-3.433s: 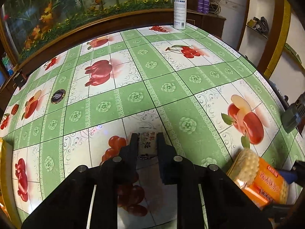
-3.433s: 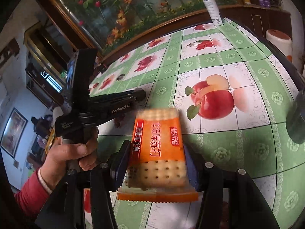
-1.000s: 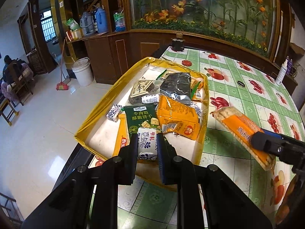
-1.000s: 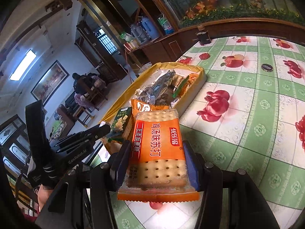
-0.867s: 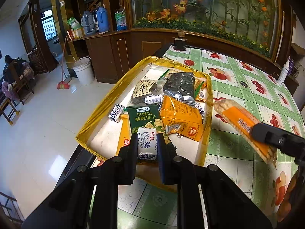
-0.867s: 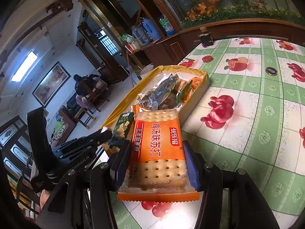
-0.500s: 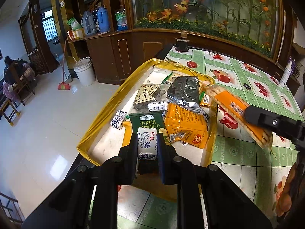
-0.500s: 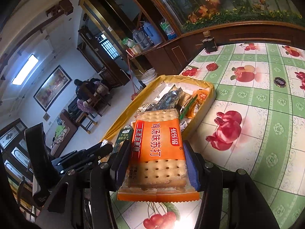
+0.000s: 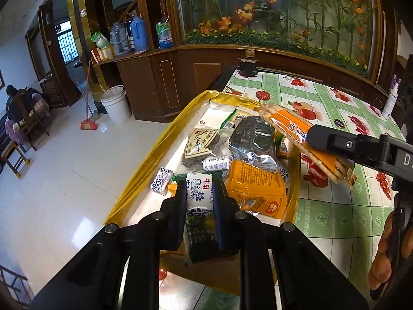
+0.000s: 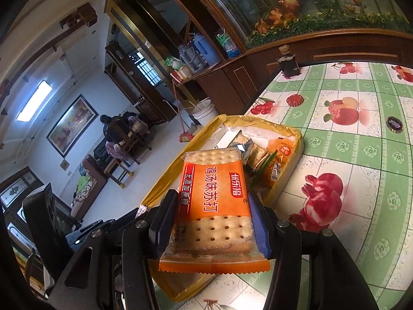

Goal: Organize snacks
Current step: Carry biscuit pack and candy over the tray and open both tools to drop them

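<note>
My left gripper (image 9: 199, 193) is shut on a small white candy packet (image 9: 198, 190) and holds it over the near end of the yellow tray (image 9: 144, 170). My right gripper (image 10: 214, 206) is shut on an orange cracker pack (image 10: 214, 199), held above the tray's right side (image 10: 299, 139); this pack also shows in the left wrist view (image 9: 296, 131). The tray holds several snack packets, among them a silver bag (image 9: 254, 139) and an orange bag (image 9: 254, 186).
The tray sits at the table's left edge, on a green fruit-print tablecloth (image 9: 333, 214). A dark jar (image 9: 247, 64) stands at the far corner and a white spray bottle (image 9: 389, 100) at the far right. A floor drop lies left of the tray.
Both grippers have come over the tray with their packets. The cracker pack has moved from beside the tray to above its right side. The candy packet is now over the tray's near end.
</note>
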A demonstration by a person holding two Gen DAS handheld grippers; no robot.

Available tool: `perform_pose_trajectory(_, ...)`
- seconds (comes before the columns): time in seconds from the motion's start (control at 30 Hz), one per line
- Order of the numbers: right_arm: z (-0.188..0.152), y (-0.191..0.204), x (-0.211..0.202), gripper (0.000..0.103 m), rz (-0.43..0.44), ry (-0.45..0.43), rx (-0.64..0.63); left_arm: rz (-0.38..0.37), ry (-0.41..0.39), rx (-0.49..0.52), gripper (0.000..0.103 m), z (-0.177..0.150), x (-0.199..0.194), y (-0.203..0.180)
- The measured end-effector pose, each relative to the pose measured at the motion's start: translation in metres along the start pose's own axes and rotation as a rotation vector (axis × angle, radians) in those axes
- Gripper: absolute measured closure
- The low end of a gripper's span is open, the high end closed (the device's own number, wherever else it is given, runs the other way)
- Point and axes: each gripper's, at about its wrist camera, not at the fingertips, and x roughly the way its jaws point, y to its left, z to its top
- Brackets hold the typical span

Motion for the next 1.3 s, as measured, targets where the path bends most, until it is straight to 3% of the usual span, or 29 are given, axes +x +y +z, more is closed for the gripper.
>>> perform_pose_trajectory(0.6, 0.017, -0.009, 0.043, 0.049, -0.015, 0.001, 0.009, 0.036, 0.039, -0.008, 0.087, 0.009, 0.04, 0.0)
perform_pose_trajectory(1.3, 0.036, 0.004, 0.083, 0.046, -0.071, 0.009, -0.075, 0.052, 0.029, 0.006, 0.086, 0.013, 0.042, -0.004)
